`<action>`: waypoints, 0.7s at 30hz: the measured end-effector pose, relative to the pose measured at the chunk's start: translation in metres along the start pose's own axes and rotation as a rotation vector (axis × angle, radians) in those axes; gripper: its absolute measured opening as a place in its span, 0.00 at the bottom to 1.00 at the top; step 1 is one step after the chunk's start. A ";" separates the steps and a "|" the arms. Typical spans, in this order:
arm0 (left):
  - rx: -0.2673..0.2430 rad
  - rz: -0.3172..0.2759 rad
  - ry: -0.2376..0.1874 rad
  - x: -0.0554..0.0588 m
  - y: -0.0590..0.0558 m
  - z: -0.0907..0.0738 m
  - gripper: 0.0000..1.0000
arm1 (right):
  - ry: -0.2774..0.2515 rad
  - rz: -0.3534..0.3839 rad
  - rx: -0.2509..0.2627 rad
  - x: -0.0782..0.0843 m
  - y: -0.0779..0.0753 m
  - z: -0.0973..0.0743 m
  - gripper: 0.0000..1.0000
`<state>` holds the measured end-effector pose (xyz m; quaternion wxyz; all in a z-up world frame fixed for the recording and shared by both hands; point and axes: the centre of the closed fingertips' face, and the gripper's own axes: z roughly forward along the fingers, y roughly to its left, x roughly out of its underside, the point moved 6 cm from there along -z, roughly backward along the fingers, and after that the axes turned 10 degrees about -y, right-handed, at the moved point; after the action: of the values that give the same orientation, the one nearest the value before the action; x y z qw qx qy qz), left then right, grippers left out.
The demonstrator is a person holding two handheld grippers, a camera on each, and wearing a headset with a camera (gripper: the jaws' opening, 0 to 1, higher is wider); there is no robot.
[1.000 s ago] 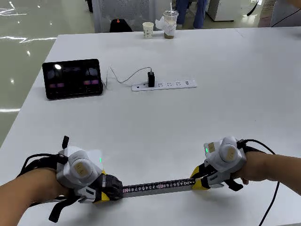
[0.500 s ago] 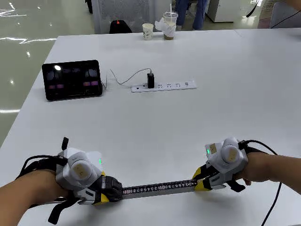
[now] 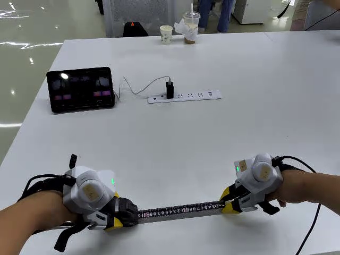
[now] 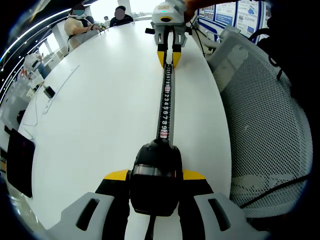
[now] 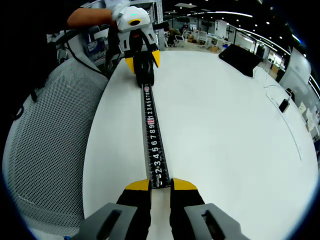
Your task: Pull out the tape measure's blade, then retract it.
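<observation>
Left tongs [image 3: 119, 216] are closed tight on the black tape measure case [image 4: 156, 181], one jaw on each side. The case is low at the near edge of the white bench [image 3: 212, 138]. I can't tell if it rests on the surface or hangs just above it.

Right tongs [image 3: 227, 205] are nearly shut, pinching the free end of the blade [image 5: 152, 135] between the yellow tips. The blade runs straight from the case mouth to the right tongs, numbers facing up, close over the bench and roughly parallel to its near edge. It looks taut, with no sag or kink visible. The two tongs are well apart.

Further back on the bench are a tablet [image 3: 81, 88] and a power strip [image 3: 184, 96], both well clear of the work.

Progress: the pull-out half looks done or close to it, since a good run of blade is out. Whether more will be drawn can't be judged. Retraction is not yet done. What's left is to bring the blade end back toward the case and let it feed in, then let go.
</observation>
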<state>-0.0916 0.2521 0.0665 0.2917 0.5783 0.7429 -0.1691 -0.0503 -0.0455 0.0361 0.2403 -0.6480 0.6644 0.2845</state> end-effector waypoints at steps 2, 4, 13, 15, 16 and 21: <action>0.000 0.000 0.000 0.000 0.000 0.000 0.31 | 0.001 0.000 0.001 0.001 0.000 -0.001 0.10; 0.000 0.001 0.000 0.000 0.000 0.000 0.31 | 0.001 0.001 0.002 0.001 0.000 -0.001 0.10; -0.001 0.002 0.000 0.000 0.000 0.000 0.31 | 0.005 0.004 0.006 0.004 0.000 -0.005 0.10; -0.001 0.002 -0.001 0.000 0.000 0.000 0.31 | 0.005 0.005 0.008 0.005 0.000 -0.006 0.10; -0.001 0.002 -0.001 0.000 0.000 0.000 0.31 | 0.006 0.006 0.008 0.005 0.000 -0.006 0.10; -0.001 0.003 -0.002 0.000 0.000 0.001 0.31 | 0.006 0.011 0.009 0.006 0.001 -0.008 0.10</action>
<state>-0.0913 0.2517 0.0659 0.2929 0.5792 0.7418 -0.1686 -0.0507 -0.0549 0.0377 0.2396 -0.6440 0.6700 0.2810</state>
